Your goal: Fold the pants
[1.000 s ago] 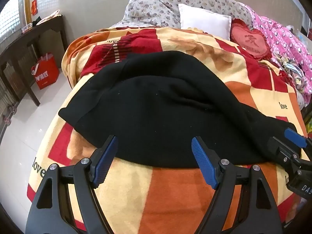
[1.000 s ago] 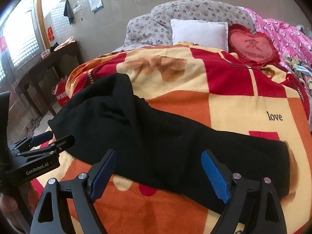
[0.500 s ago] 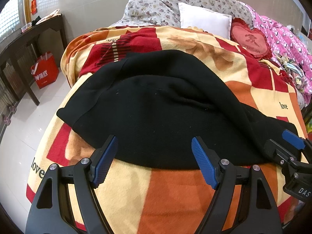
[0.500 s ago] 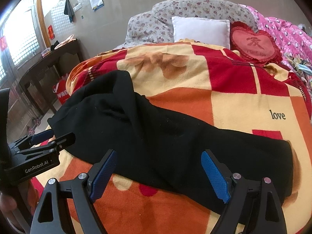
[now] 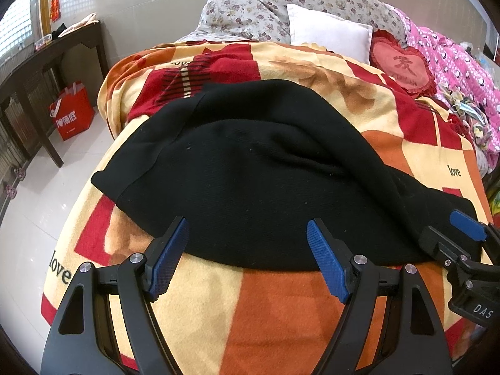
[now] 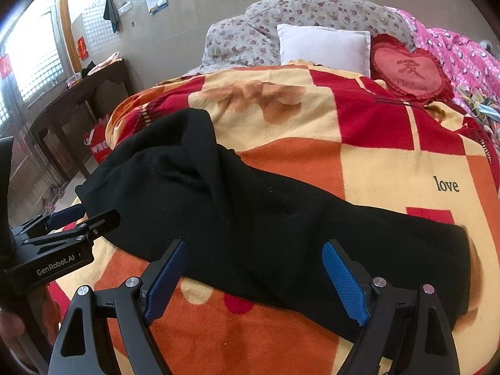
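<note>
The black pants (image 5: pixel 259 181) lie flat across the blanket (image 5: pixel 281 312), already doubled lengthwise. The left gripper (image 5: pixel 248 261) and the right gripper (image 6: pixel 254 278) hover at the near edge, jaws apart, empty. Next, judged: grasp one end for the crosswise fold.

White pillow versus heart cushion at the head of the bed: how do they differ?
The white pillow is rectangular and plain; the heart cushion is heart-shaped, red, with a frilled edge and a character on its face. The pillow leans against the floral bedding, left of the cushion; the cushion sits beside the pink quilt. Both rest at the far edge of the blanket, beyond the black pants.
</note>
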Motion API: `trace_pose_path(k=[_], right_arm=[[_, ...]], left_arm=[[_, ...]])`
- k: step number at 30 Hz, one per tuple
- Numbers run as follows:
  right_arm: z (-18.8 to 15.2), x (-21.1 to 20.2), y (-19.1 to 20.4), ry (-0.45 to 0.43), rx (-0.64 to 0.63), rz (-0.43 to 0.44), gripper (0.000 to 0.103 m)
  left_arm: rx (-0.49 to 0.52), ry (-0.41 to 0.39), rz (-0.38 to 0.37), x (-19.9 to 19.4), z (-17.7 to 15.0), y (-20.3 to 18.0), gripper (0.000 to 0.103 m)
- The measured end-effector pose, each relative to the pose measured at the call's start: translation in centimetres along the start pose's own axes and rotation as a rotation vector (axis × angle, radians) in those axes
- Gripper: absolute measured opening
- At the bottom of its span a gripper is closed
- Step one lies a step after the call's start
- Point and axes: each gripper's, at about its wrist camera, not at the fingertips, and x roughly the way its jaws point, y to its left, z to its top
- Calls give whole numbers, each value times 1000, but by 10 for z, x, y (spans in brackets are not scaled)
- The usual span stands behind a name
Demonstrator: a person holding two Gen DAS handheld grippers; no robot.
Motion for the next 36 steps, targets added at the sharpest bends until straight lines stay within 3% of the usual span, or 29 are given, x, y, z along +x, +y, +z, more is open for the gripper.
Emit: trace_pose_path(k=[29, 36], right_arm=[[10, 18, 7, -28, -41, -14, 86], [14, 42, 3, 36, -21, 14, 68]], left_arm=[[-23, 28, 12, 12, 3, 11, 78], [-32, 40, 16, 19, 6, 17, 79]])
